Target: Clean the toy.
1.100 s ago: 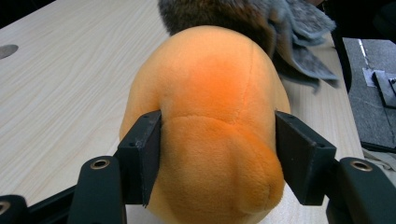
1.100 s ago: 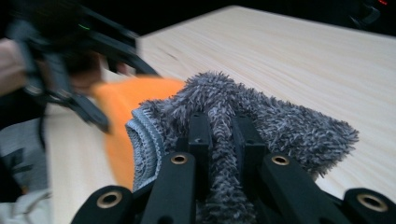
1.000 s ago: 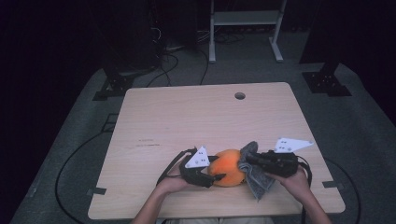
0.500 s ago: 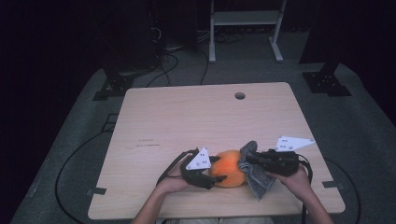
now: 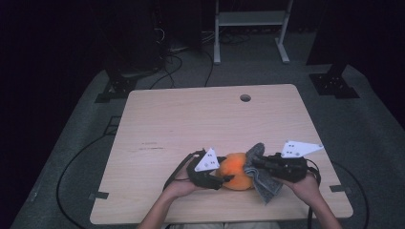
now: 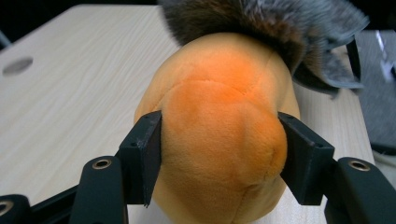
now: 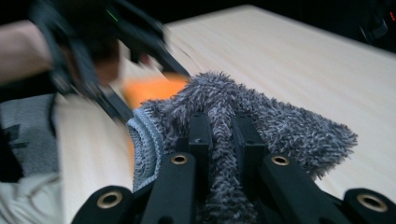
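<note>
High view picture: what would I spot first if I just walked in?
The bright orange plush toy at the near edge of the wooden table. The left gripper squeezes it from both sides. The right gripper pinches a fuzzy grey cloth that lies against the toy's right side.

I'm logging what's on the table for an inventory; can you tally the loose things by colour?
Orange: 1, the plush toy, held between the left gripper pads.
Grey: 1, the fluffy cloth, pinched in the right gripper.
Total: 2.

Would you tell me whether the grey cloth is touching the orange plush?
Touching: in the left gripper view the cloth lies draped directly on the plush's top, with no gap between them.
</note>
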Motion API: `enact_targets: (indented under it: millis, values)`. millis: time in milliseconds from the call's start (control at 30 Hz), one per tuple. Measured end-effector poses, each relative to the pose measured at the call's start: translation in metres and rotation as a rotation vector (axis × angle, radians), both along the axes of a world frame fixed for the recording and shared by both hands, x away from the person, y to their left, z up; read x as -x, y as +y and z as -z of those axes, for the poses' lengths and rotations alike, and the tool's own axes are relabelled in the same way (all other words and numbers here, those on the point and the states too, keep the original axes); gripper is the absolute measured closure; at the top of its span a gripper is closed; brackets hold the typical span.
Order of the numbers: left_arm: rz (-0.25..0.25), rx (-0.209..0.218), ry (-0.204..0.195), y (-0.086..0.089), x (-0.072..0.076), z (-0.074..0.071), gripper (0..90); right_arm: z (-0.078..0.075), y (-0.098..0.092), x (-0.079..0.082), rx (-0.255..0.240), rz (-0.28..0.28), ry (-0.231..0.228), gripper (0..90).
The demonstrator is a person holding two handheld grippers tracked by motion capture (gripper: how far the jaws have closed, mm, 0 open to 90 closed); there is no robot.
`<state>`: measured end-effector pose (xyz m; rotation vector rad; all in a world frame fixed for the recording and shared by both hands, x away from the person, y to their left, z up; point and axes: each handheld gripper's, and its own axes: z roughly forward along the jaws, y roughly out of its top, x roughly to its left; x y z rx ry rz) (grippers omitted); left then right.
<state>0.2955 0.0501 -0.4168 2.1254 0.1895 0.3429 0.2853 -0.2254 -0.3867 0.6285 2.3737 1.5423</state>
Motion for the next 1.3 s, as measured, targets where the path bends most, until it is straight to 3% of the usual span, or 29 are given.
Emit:
enact_targets:
  millis: [67, 133, 167, 233, 300, 333, 467, 633, 733, 833, 900, 967, 1000, 1033, 1100, 1133, 1300]
  values:
    - [0.021, -0.019, -0.032, -0.001, 0.003, -0.001, 36.9, -0.004, 0.016, 0.005, 0.038, -0.035, -0.018, 79.7]
    - [0.005, -0.022, -0.017, 0.001, 0.002, 0.002, 32.5, 0.0, 0.025, 0.005, 0.092, -0.042, -0.031, 79.7]
    - [-0.013, -0.016, 0.002, 0.003, -0.001, 0.003, 27.0, 0.004, 0.026, 0.004, 0.089, -0.039, -0.02, 79.6]
    - [-0.061, 0.008, 0.078, 0.005, -0.006, 0.005, 20.0, 0.008, 0.024, 0.003, 0.088, -0.032, -0.009, 79.7]
    - [-0.067, 0.027, 0.118, 0.007, -0.01, 0.006, 22.2, 0.009, 0.02, 0.003, 0.088, -0.026, -0.009, 79.7]
    - [-0.057, 0.043, 0.113, 0.008, -0.01, 0.007, 28.3, 0.01, 0.018, 0.002, 0.086, -0.022, -0.004, 79.7]
    - [-0.068, 0.079, 0.107, 0.012, -0.011, 0.007, 38.2, 0.016, -0.002, -0.005, 0.055, 0.011, 0.039, 79.7]
    - [-0.067, 0.078, 0.093, 0.01, -0.01, 0.006, 40.8, 0.009, -0.014, -0.006, 0.048, 0.025, 0.05, 79.7]
    - [-0.036, 0.055, 0.056, 0.007, -0.006, 0.006, 41.5, -0.005, -0.004, 0.0, 0.038, -0.003, 0.011, 79.7]
    - [0.01, 0.007, -0.007, 0.004, 0.0, 0.005, 42.4, -0.015, 0.018, 0.005, 0.051, -0.057, -0.016, 79.6]
    - [0.043, -0.01, -0.034, 0.004, 0.004, 0.005, 41.7, -0.015, 0.032, 0.005, 0.068, -0.08, -0.002, 79.7]
    - [0.024, -0.002, 0.013, 0.003, 0.002, 0.005, 29.4, -0.008, 0.041, 0.003, 0.108, -0.081, 0.014, 79.7]
    - [-0.001, 0.013, 0.053, 0.002, 0.0, 0.005, 21.3, -0.003, 0.043, 0.002, 0.095, -0.085, 0.029, 79.8]
    - [-0.011, 0.021, 0.078, 0.001, -0.001, 0.006, 19.1, 0.0, 0.044, 0.001, 0.075, -0.095, 0.053, 79.8]
    - [-0.016, 0.002, 0.058, 0.0, -0.001, 0.008, 24.6, 0.002, 0.045, 0.002, 0.077, -0.093, 0.05, 79.8]
    - [-0.023, 0.008, 0.077, 0.0, -0.002, 0.008, 28.0, 0.001, 0.044, 0.002, 0.079, -0.085, 0.048, 79.8]
    - [-0.005, -0.037, 0.057, 0.003, -0.001, 0.012, 32.9, 0.003, 0.028, -0.003, 0.074, -0.051, 0.058, 79.8]
